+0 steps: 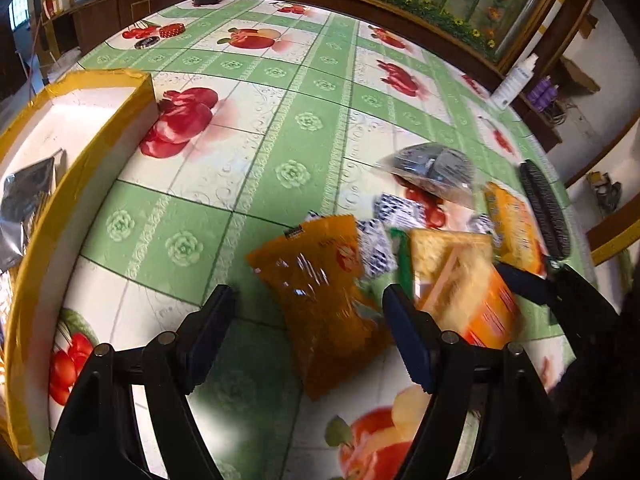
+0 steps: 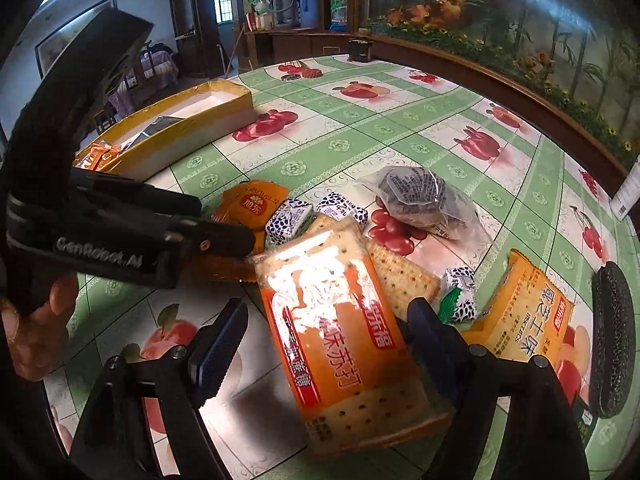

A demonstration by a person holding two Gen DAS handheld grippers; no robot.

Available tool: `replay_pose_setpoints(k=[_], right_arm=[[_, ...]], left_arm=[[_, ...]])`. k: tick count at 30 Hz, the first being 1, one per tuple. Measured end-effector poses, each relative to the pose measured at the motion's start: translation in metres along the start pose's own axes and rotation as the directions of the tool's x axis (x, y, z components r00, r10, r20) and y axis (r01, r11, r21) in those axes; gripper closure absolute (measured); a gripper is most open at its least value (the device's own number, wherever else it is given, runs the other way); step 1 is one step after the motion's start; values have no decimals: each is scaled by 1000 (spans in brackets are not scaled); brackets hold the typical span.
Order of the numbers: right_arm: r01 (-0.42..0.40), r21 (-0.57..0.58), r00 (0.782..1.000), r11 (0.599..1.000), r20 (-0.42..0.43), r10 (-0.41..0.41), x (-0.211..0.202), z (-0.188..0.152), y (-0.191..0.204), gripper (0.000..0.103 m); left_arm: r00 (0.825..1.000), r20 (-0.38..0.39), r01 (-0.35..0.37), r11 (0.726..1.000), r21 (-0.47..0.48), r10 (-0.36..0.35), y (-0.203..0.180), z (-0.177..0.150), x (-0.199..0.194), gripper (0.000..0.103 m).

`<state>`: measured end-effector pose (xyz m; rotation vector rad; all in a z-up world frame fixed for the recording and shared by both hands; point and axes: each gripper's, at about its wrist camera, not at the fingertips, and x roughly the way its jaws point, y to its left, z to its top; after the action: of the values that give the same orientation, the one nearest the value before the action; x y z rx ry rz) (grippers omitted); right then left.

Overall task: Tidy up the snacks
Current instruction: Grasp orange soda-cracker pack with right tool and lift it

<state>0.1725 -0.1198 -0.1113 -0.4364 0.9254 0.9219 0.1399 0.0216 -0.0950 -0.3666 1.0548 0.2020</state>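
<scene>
Left cam: my left gripper (image 1: pixel 308 336) is spread over the orange pouch (image 1: pixel 320 300), not pinching it; box (image 1: pixel 72 176) sits well left. Right cam: right gripper (image 2: pixel 324 348) gapes around the cracker pack (image 2: pixel 340 328). Next, I'd squeeze.

Black plastic left claw (image 2: pixel 224 220) lettered "GenRobot.AI", right claw (image 2: pixel 324 344) with ridged blue pads, silver pivot screws

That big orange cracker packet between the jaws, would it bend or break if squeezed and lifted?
The cracker packet probably lifts as a fairly stiff slab, since square crackers show through its clear end. Its glossy, glaring wrapper looks slippery. A hard squeeze would likely crack the thin crackers inside, and it seems light for its size.
</scene>
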Motion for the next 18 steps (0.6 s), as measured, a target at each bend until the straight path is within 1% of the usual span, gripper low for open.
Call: replay_pose_setpoints(k=[2, 4, 6, 8, 10, 11, 12, 15, 17, 18], right_arm=[[-10, 25, 1000, 1000, 13, 10, -2, -1, 1, 21], [-7, 38, 1000, 999, 16, 6, -1, -1, 4, 20], [10, 27, 1000, 1000, 11, -10, 0, -2, 9, 19], [25, 11, 1000, 1000, 0, -25, 1, -3, 14, 19], [37, 0, 999, 999, -10, -37, 0, -6, 18, 20], [44, -7, 999, 999, -19, -45, 0, -8, 19, 21], [54, -16, 998, 998, -28, -54, 0, -10, 21, 21], [62, -29, 995, 998, -77, -65, 7, -19, 24, 28], [37, 25, 997, 999, -66, -35, 5, -22, 19, 32], [44, 39, 997, 998, -63, -41, 4, -23, 18, 35]], left_arm=[[997, 21, -72, 997, 28, 72, -3, 2, 4, 27], [992, 41, -118, 991, 68, 116, -6, 1, 7, 27], [986, 61, -161, 980, 118, 155, -8, -3, 10, 26], [988, 77, -147, 979, 138, 137, -6, -8, 7, 30], [989, 85, -137, 978, 158, 125, -2, -11, 3, 44], [989, 86, -130, 978, 164, 117, 1, -12, 0, 49], [990, 88, -124, 978, 170, 110, 4, -14, -2, 58], [993, 83, -94, 980, 178, 80, 11, -17, -7, 64], [996, 79, -65, 982, 176, 51, 15, -21, -11, 65], [997, 75, -43, 984, 172, 30, 17, -22, -13, 66]])
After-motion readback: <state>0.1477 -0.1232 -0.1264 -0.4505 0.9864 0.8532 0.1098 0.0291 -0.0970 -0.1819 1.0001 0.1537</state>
